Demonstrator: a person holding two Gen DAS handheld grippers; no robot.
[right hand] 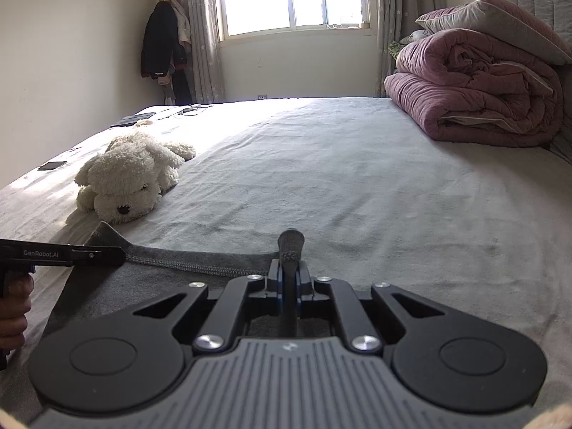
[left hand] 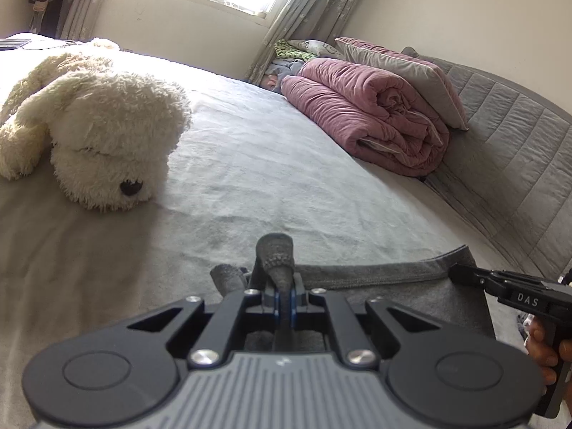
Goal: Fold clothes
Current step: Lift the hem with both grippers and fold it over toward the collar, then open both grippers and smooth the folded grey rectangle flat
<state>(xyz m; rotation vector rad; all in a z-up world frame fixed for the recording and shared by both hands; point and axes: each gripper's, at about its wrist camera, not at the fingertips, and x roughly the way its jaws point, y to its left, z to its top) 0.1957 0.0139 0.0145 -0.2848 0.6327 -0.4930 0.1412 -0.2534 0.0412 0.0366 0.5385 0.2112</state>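
Grey garment (left hand: 411, 300) hem stretched crosswise between grippers, left gripper (left hand: 284, 286) clamped on one corner, right gripper (right hand: 290, 271) clamped on other, probably hem fabric, bed (right hand: 357, 178) beneath.

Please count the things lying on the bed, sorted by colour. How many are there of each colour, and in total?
White: 1, plush dog
Pink: 1, quilt
Pink and grey: 1, pillow
Grey: 1, garment
Black: 2, flat things
Total: 6
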